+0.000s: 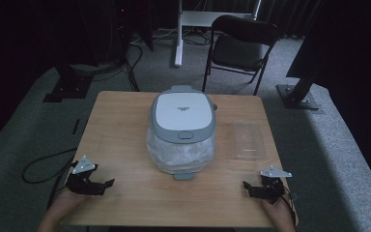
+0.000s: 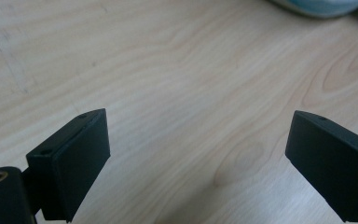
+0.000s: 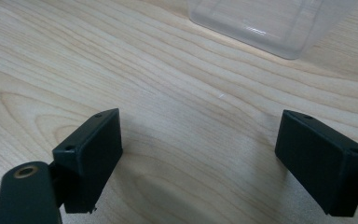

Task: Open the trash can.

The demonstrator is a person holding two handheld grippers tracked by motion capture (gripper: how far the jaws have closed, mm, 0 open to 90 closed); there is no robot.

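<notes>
A square light-wood table [image 1: 125,145] carries a grey and white lidded bin lined with a clear plastic bag [image 1: 182,130] at its middle, toward the far edge, the lid closed and the crumpled bag showing through the pale body below it. Just to the bin's right, near the right edge, lies a clear rectangular plastic container [image 1: 248,140], apart from the bin.

At the near left corner a person's hand holds the left gripper [image 1: 107,184] low over the wood, its black jaws spread wide with nothing between them — in the left gripper view [image 2: 198,158] bare wood grain runs between the pads, and the bin's rounded base [image 2: 321,7] shows at the top edge. At the near right corner the other hand holds the right gripper [image 1: 246,185], jaws likewise spread and empty; the right gripper view [image 3: 200,158] shows the clear container's near corner [image 3: 270,23] ahead, well apart from the pads.

Beyond the far edge, on grey carpet, stands a black folding chair [image 1: 241,46] beside a white stand post [image 1: 178,34].
</notes>
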